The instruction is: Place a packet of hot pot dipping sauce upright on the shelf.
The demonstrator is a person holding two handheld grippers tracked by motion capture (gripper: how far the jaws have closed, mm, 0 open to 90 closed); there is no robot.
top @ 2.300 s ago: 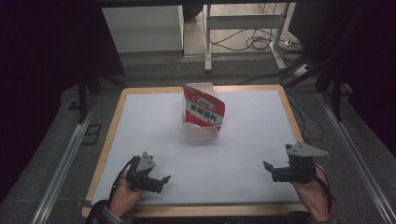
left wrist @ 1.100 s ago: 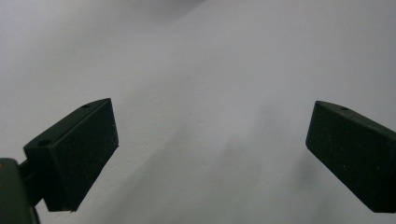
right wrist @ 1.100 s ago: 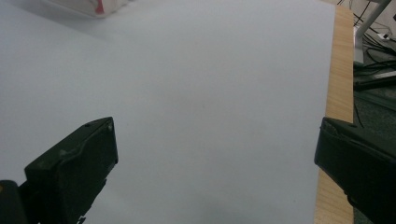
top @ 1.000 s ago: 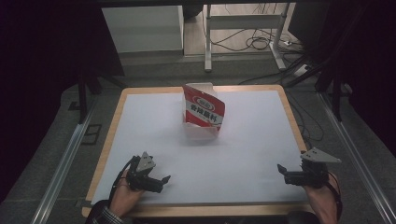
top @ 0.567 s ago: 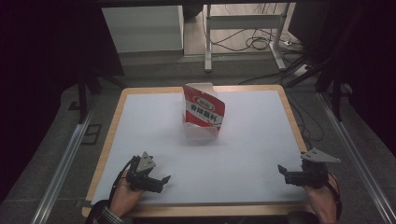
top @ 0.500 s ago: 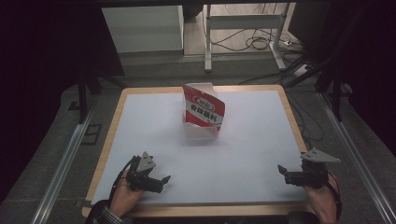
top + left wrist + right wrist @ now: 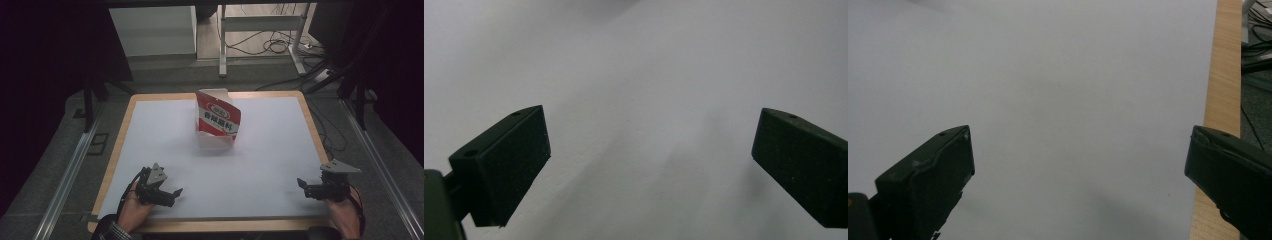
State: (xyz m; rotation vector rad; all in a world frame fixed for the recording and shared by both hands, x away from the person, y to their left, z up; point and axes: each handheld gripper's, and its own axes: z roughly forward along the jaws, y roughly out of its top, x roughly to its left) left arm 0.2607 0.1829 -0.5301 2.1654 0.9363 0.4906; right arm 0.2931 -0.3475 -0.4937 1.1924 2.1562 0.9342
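Observation:
A red and white snack bag [image 7: 218, 118] stands upright, tilted, on the white tabletop [image 7: 260, 165] at the middle far side. My left gripper [image 7: 176, 192] rests near the front left edge, held in a hand, its jaws wide apart over bare white surface [image 7: 649, 150]. My right gripper [image 7: 301, 184] sits near the front right edge, its jaws likewise spread with nothing between them [image 7: 1078, 165]. Both grippers are far from the bag.
The white sheet has a wooden border [image 7: 310, 125], whose right strip [image 7: 1220, 75] runs close to my right gripper. Cables [image 7: 280, 47] and a metal stand [image 7: 260, 25] lie on the floor beyond the table. Metal rails [image 7: 70, 170] flank both sides.
The right gripper moved back and to the right toward the front right corner over two seconds, then held still. The left gripper and the bag have not moved.

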